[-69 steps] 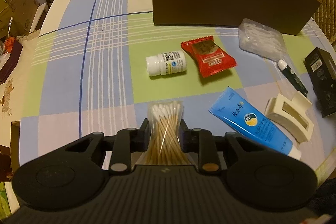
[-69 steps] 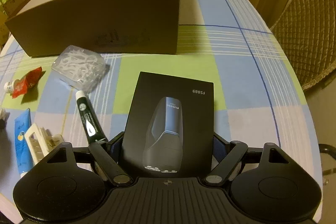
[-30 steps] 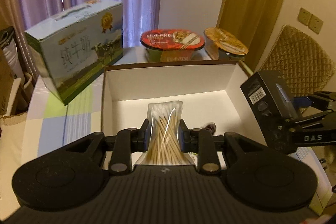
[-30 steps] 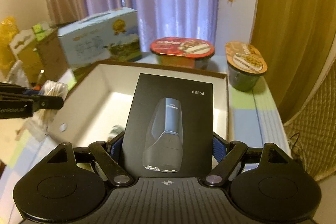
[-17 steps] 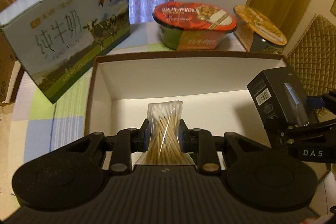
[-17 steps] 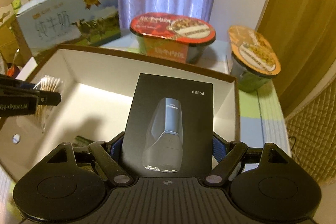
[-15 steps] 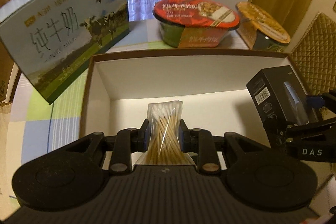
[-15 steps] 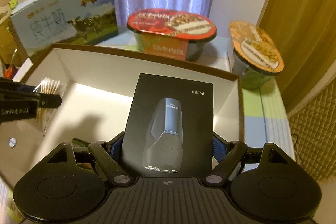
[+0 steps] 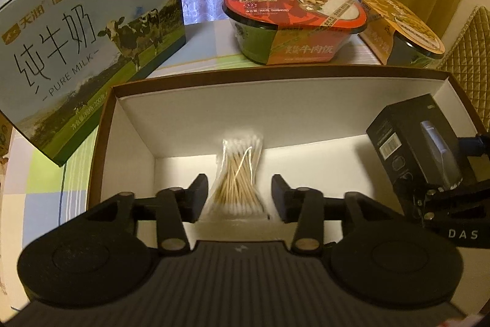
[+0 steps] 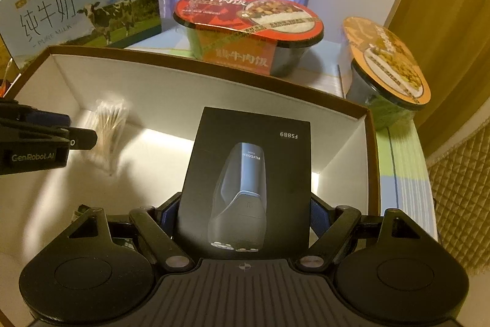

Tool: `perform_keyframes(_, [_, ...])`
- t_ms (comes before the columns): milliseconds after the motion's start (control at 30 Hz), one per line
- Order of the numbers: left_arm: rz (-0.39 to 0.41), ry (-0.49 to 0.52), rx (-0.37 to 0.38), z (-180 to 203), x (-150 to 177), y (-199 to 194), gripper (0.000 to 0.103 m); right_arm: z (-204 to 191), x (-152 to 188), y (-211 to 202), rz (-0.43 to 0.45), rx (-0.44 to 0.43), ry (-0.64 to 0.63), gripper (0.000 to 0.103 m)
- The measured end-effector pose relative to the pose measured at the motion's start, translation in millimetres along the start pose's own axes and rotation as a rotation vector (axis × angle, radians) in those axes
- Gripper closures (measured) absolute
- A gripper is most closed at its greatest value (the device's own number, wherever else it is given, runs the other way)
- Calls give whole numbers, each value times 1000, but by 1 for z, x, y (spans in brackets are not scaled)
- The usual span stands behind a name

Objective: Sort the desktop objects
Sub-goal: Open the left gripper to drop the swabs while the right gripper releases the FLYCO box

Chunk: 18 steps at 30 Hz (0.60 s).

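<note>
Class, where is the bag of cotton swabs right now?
In the left wrist view, the bag of cotton swabs sits between the open left hand-held gripper, over the cardboard box.

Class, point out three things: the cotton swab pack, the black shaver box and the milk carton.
cotton swab pack (image 9: 237, 178), left wrist view, wooden stems.
black shaver box (image 10: 248, 183), right wrist view, printed front.
milk carton (image 9: 76, 51), left wrist view, front panel.

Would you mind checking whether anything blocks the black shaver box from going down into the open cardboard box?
Nothing visible does: the black shaver box, held by the right gripper, hangs over bare white floor of the open cardboard box.
</note>
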<state>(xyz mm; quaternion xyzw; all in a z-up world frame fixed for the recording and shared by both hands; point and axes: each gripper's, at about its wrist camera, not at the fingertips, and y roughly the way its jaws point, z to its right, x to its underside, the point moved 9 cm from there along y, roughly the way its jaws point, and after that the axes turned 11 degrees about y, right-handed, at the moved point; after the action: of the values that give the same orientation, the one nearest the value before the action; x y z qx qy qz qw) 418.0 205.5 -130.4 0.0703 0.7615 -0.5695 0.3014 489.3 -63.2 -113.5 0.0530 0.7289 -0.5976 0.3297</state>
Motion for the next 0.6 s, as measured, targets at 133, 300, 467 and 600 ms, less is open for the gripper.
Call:
perform_keyframes(133, [15,10,-7,1,-2,-4,51,-3,-8,-8,58,-12,-19,25])
perform_keyframes(300, [29,17,-2,3,-2,-14,46,-8,-14,-22,91,-51,-15,24])
perform_keyframes(467, [33,13,2,3,4,-33,35,-13,-3,-43,101,-81,-55,15])
perform_keyframes(600, [11,3,4,4,16,-47,30,-16,14,-60,110,-98,-59,3])
